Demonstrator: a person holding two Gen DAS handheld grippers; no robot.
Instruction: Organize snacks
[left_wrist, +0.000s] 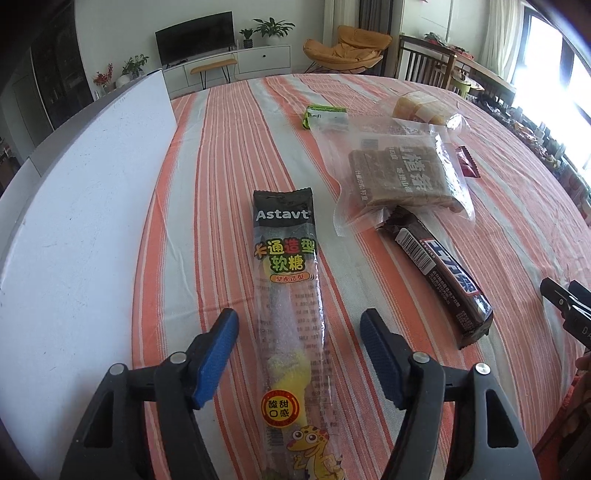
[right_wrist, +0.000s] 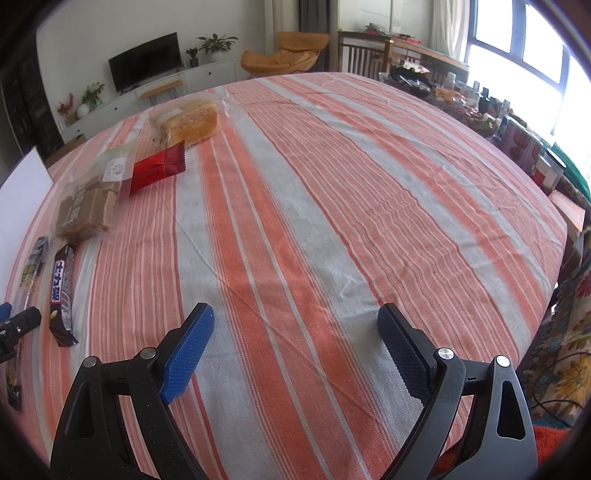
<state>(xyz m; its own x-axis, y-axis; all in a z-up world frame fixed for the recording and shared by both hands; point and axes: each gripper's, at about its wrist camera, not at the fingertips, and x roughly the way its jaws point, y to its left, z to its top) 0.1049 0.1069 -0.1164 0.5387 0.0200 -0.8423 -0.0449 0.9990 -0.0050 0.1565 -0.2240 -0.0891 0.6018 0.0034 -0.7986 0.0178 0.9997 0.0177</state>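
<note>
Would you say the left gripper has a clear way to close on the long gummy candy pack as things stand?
Probably yes. The gummy candy pack lies flat on the striped tablecloth, running between the left gripper's open fingers, with nothing on top. The chocolate bar lies apart to one side.

Right half of striped tablecloth (right_wrist: 332, 221) bare: free passage. Left side crowded: gummy candy packet (left_wrist: 286, 295), chocolate bar (left_wrist: 443, 273), hawthorn strips bag (left_wrist: 399, 177), red wrapper (right_wrist: 159, 170), bread pack (right_wrist: 188, 123). White board (left_wrist: 85, 221) blocks far left edge.
</note>
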